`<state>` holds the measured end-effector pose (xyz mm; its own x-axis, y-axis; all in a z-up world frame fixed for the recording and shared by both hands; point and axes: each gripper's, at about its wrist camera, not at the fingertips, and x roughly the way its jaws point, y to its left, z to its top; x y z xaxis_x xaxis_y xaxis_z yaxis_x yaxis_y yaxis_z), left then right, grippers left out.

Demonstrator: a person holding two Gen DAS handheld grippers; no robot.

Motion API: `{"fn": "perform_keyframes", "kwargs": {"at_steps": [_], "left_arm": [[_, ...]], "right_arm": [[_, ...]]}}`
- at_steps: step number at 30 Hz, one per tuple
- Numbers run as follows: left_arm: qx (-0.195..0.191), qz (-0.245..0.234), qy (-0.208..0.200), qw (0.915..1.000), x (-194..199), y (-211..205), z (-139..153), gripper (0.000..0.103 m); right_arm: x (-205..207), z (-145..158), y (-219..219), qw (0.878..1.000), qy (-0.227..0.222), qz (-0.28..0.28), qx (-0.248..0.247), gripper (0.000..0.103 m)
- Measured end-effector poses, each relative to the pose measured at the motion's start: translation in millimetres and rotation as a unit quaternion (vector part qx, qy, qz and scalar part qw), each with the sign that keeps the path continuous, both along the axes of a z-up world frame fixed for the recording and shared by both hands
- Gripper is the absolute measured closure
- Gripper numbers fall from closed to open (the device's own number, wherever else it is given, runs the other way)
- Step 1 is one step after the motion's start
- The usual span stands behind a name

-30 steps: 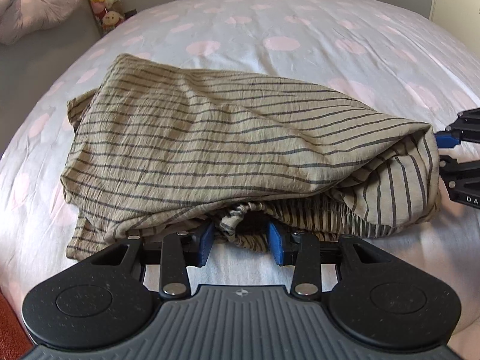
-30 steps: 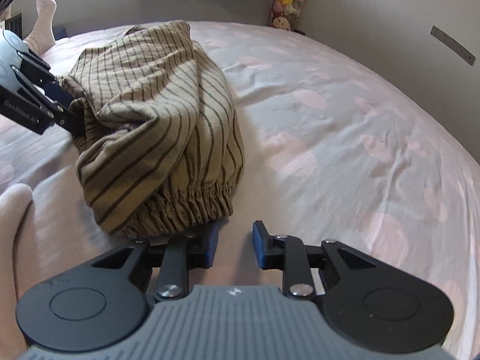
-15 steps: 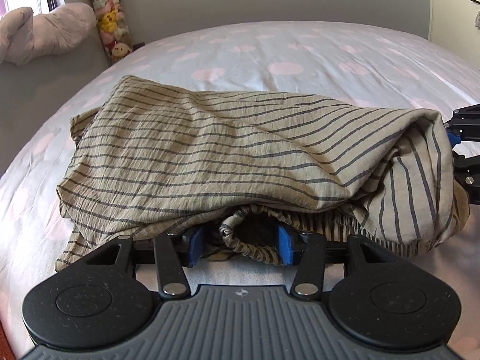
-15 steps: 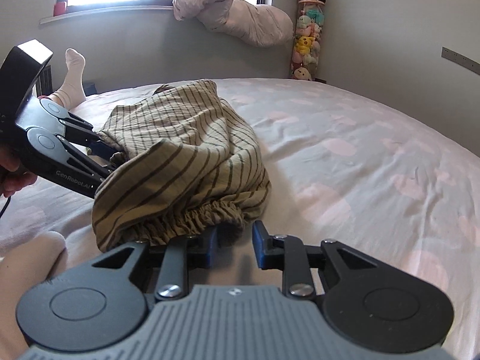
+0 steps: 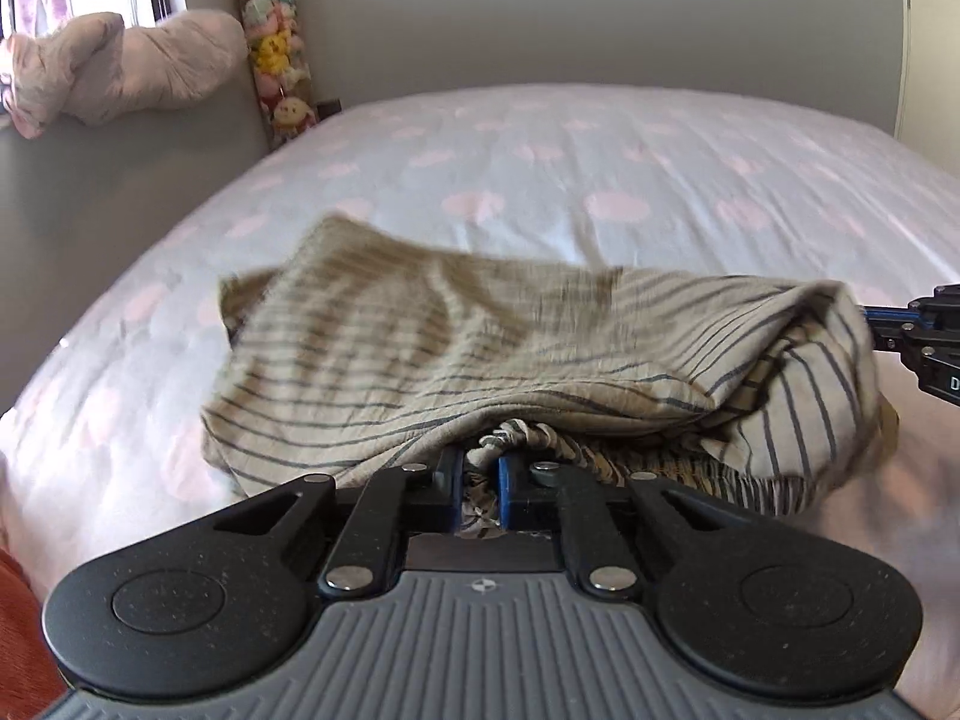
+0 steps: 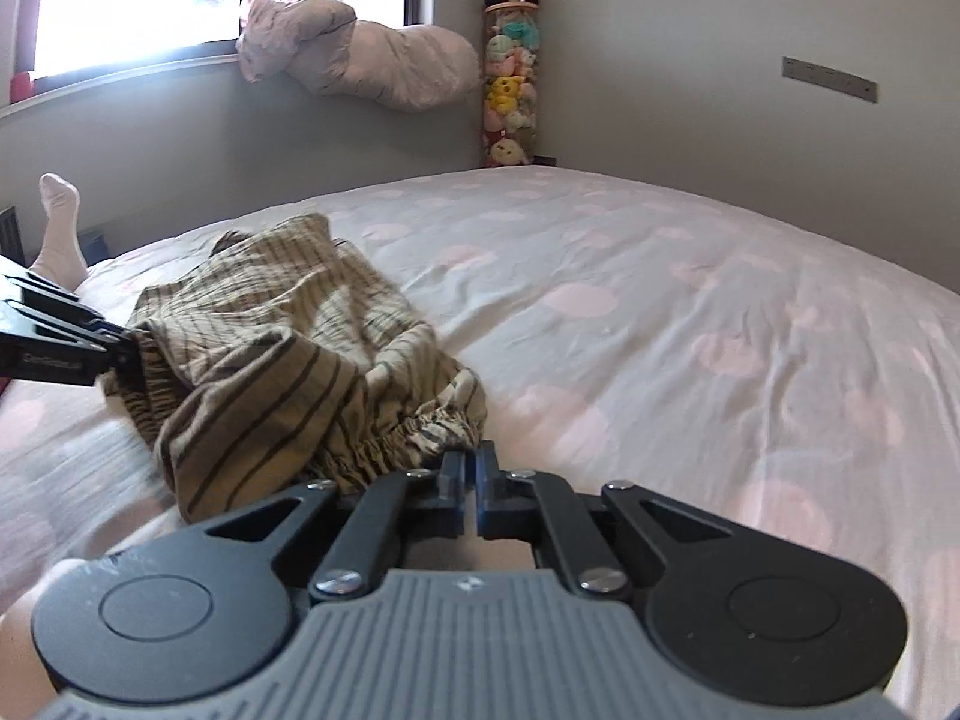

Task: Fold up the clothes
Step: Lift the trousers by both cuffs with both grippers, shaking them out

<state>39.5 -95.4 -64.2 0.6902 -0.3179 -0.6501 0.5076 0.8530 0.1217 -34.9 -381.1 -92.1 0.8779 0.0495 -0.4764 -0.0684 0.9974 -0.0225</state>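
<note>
**A:** Where is the garment?

**B:** The striped trousers (image 5: pixel 480 354), tan with dark thin lines, lie bunched on the bed (image 5: pixel 600 180), toward its near edge. The sheet is pale with pink dots.

**A:** And the tongs?

**B:** The left gripper (image 5: pixel 480 495) has its blue pads drawn narrow, pinching the gathered elastic waistband (image 5: pixel 522 438) between them. The right gripper (image 6: pixel 471 480) has its jaws almost together at the other end of the waistband; the ruffled edge sits right at the tips, apparently nipped between them.

**A:** Any writing?

**B:** Little. In the right wrist view the left gripper's side carries pale lettering, too blurred to read. In the left wrist view the right gripper shows at the frame edge with a white "D", the rest cut off.

**A:** Around the bed?

**B:** A clear tube of plush toys (image 6: pixel 510 78) stands in the corner, topped by a panda. A rolled pale duvet (image 6: pixel 372 60) rests on the windowsill. A foot in a white sock (image 6: pixel 57 222) shows beyond the bed. A grey plate (image 6: pixel 828 79) is fixed to the wall.
</note>
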Motion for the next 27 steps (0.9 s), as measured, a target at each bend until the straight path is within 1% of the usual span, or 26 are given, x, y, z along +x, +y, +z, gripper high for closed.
{"fn": "perform_keyframes", "kwargs": {"at_steps": [4, 6, 8, 12, 14, 16, 17, 20, 24, 27], "left_arm": [[-0.027, 0.001, -0.038, 0.9989, -7, 7, 51, 0.096], [-0.040, 0.000, -0.058, 0.9975, -11, 11, 77, 0.096], [-0.052, -0.011, -0.080, 0.9953, -19, 10, 105, 0.097], [-0.077, -0.034, -0.124, 0.9887, -34, 8, 162, 0.097], [-0.091, -0.046, -0.135, 0.9856, -41, 6, 187, 0.097], [-0.102, -0.060, -0.138, 0.9834, -47, 3, 210, 0.097], [-0.107, -0.067, -0.136, 0.9826, -49, 1, 219, 0.097], [-0.126, -0.080, -0.113, 0.9823, -48, 3, 230, 0.097], [-0.151, -0.095, -0.085, 0.9802, -46, 6, 246, 0.097], [-0.165, -0.092, -0.105, 0.9764, -49, 13, 256, 0.097]], "right_arm": [[-8, 33, -7, 0.999, -0.032, -0.040, -0.010, 0.100], [-15, 54, -7, 0.997, -0.054, -0.050, -0.021, 0.100], [-23, 78, -7, 0.994, -0.079, -0.065, -0.039, 0.100], [-47, 137, -17, 0.985, -0.138, -0.092, -0.051, 0.100], [-64, 167, -19, 0.978, -0.171, -0.100, -0.069, 0.100], [-81, 196, -19, 0.969, -0.203, -0.108, -0.088, 0.100], [-90, 210, -19, 0.965, -0.216, -0.112, -0.097, 0.100], [-115, 247, -19, 0.954, -0.247, -0.124, -0.115, 0.100], [-143, 278, -8, 0.940, -0.273, -0.129, -0.157, 0.100], [-155, 288, 0, 0.936, -0.279, -0.122, -0.175, 0.100]]}}
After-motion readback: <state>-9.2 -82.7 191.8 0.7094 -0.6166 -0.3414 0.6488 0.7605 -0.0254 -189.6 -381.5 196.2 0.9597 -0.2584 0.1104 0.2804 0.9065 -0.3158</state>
